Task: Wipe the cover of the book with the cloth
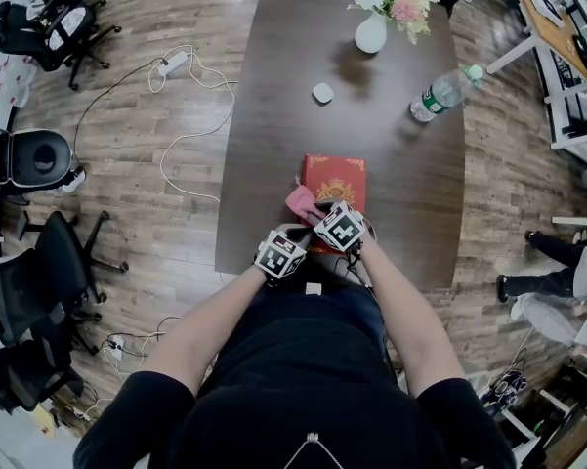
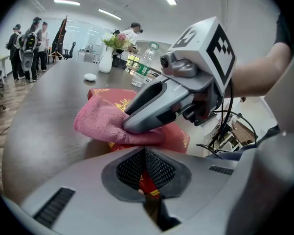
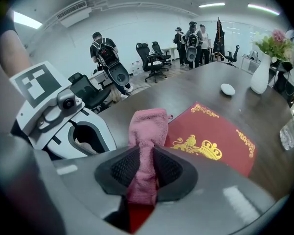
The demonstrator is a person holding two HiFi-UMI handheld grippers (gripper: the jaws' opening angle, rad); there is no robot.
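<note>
Both forearms (image 1: 396,301) reach forward side by side. The right gripper (image 3: 147,168) is clamped on the fuzzy pink cloth (image 3: 147,131) lying on the red gold-stamped book (image 3: 220,141). The left gripper (image 2: 146,169) pinches that book's near edge.

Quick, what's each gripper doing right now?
Left gripper: closed on the near edge of the red book with gold print.
Right gripper: closed on the pink terry cloth.

We can read no words, numbers or brand names anywhere. The book (image 3: 220,141) shows only a gold crest and gold corner ornaments on its red cover, and the green label on the bottle (image 1: 441,93) is too small to make out.
</note>
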